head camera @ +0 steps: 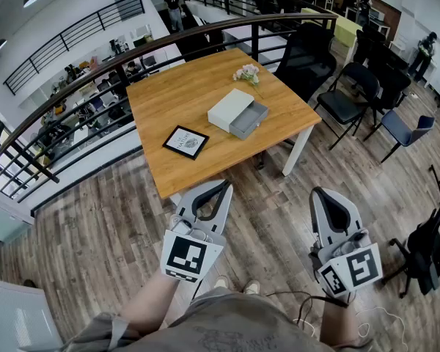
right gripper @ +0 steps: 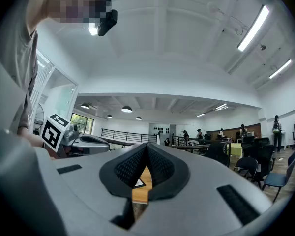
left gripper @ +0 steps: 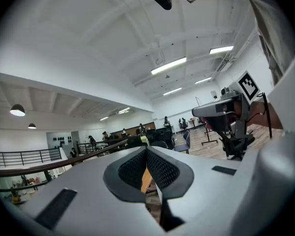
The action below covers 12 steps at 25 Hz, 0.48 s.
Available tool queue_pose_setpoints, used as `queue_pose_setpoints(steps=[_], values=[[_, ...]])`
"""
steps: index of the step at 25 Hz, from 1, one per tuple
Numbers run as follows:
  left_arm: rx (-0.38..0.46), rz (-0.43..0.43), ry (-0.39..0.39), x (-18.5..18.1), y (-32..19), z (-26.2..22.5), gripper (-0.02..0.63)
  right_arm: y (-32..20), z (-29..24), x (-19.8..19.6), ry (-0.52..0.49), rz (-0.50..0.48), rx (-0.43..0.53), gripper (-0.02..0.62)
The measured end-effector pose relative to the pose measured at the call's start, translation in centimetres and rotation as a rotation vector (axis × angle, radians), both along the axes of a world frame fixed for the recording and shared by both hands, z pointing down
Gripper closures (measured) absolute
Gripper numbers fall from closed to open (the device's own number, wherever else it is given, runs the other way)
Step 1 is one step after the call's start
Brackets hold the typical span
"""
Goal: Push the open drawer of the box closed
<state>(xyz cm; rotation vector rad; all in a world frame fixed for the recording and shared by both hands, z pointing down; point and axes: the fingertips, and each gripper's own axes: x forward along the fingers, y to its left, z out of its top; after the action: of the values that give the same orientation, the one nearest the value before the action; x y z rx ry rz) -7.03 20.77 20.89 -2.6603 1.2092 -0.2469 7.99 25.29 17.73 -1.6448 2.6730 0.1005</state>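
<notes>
Table [head camera: 172,97] of light wood stands beyond me on a plank floor [head camera: 88,218], beside a dark curved railing [head camera: 81,79]. On it, right of centre, lies the white box [head camera: 229,107]. Its grey drawer [head camera: 250,120] sticks out open from the box's near right end, toward the table's right edge. A black-framed picture [head camera: 185,141] lies flat to the near left of the box, apart from it. A small bunch of pale flowers [head camera: 247,73] sits at the far side. Dark chairs [head camera: 343,103] stand to the right of the table. I hold both tools low and close to my body, well apart from the table. The left gripper [head camera: 221,188] points level, its fingers [left gripper: 162,170] clenched together with nothing between them. The right gripper [head camera: 321,193] sits level to its right, fingers [right gripper: 160,167] likewise clenched tight and empty.
</notes>
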Motion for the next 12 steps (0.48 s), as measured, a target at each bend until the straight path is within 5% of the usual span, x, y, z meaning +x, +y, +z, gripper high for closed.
queue_pose_setpoints(steps=[12], values=[[-0.005, -0.010, -0.009, 1.3, -0.8, 0.5, 0.588, -0.9, 0.4, 2.0, -0.047, 0.007, 0.004, 0.568]])
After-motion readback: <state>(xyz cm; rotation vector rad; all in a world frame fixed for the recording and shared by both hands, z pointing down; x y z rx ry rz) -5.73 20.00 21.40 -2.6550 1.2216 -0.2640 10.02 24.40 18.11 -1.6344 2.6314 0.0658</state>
